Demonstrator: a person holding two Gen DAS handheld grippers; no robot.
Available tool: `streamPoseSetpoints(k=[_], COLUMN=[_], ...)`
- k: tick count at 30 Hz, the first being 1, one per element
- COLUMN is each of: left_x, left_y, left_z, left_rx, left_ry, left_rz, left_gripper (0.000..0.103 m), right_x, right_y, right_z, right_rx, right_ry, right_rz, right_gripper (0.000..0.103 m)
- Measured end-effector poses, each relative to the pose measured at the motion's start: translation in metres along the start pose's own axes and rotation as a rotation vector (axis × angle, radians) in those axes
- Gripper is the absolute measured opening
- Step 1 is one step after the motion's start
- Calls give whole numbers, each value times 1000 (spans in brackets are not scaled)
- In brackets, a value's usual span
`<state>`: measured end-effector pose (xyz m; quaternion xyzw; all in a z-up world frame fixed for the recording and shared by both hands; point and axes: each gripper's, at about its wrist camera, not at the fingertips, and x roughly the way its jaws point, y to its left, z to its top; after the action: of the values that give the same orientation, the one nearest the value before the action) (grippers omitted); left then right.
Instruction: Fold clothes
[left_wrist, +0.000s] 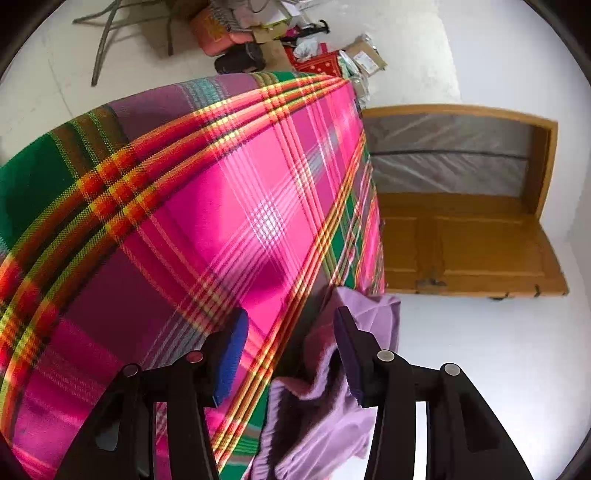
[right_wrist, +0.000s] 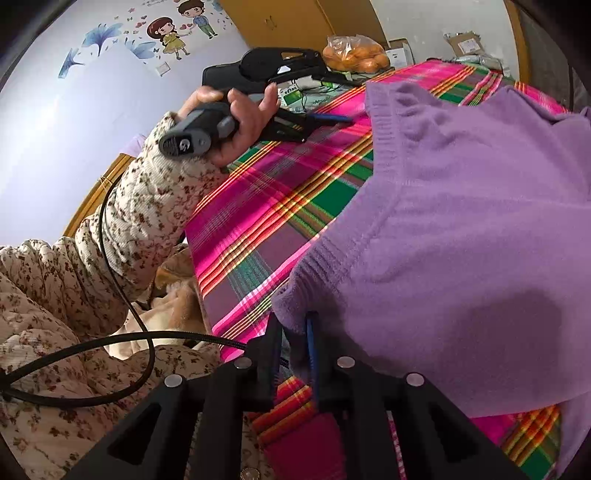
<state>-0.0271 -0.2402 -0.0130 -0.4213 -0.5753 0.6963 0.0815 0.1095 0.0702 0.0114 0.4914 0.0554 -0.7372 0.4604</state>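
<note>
One sweater (right_wrist: 461, 229) edge between right hand-held gripper (right_wrist: 291, 354) fingers.

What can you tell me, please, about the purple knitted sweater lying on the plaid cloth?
The purple knitted sweater looks soft and fuzzy, with ribbed bands along its edges. It lies spread but rumpled on the pink, green and orange plaid cloth, partly lifted at the near edge. The right gripper has its jaws shut on a ribbed edge. In the left wrist view, part of the sweater hangs bunched over the cloth's edge, between the open jaws of the left gripper, with one finger against it.
</note>
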Motion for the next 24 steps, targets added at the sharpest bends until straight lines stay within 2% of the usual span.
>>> streamPoseSetpoints(k=[2,4,8,9,12,16,19,21,24], left_x=[0,0,5,9,16,3,9,12,13], left_y=[-6,-12,-19,-20,-23,-9,-13,-13,-10], left_z=[-3,-6,-11,-11,-11,-14,-11,-10,-7], left_rx=[27,54,85,81,82,69,39,44,19], left_ry=[6,12,19,25,41,41,47,61,54], left_rz=[1,1,17,18,33,13,-5,-1,-38], left_gripper=[49,49,49,49,49,49,50,50,50], right_x=[-9,-22,-47,-50,-42,-14,13,29,50], right_y=[4,7,6,2,-11,-28,-42,-45,-39], right_z=[2,4,14,20,38,66,80,86,90], right_rx=[-17,-35,-38,-26,30,97,157,167,126], right_ry=[-23,-58,-147,-172,-202,-190,-175,-149,-78], right_rz=[-5,7,103,90,-23,-99,-95,-115,-130], right_gripper=[15,20,23,24,24,24,24,24,24])
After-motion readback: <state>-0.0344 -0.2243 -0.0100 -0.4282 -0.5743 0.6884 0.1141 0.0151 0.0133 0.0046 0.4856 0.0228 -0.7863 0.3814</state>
